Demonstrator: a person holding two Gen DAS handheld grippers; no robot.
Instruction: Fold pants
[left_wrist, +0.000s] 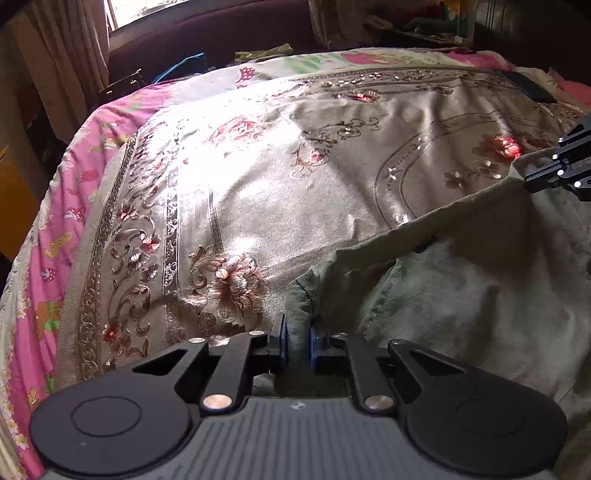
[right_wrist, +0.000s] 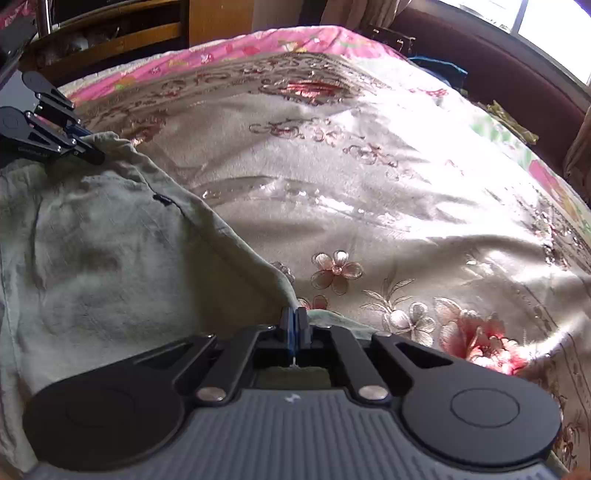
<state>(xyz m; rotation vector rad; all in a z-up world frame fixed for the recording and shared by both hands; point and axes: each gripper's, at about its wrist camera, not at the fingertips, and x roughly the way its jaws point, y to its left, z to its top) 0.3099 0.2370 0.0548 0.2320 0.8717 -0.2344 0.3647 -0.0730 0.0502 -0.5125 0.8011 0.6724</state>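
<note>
Pale grey-green pants lie crumpled on the embroidered bedspread. In the left wrist view my left gripper is shut on a bunched corner of the pants, with cloth pinched between its blue pads. The right gripper shows at the right edge, at the far corner of the same edge. In the right wrist view the pants fill the left side. My right gripper is shut on their thin edge, pads almost together. The left gripper grips the cloth at the upper left.
The beige flowered bedspread covers a pink printed sheet. A dark flat object lies at the bed's far right. A maroon headboard and curtains stand behind, and wooden shelves beyond the bed.
</note>
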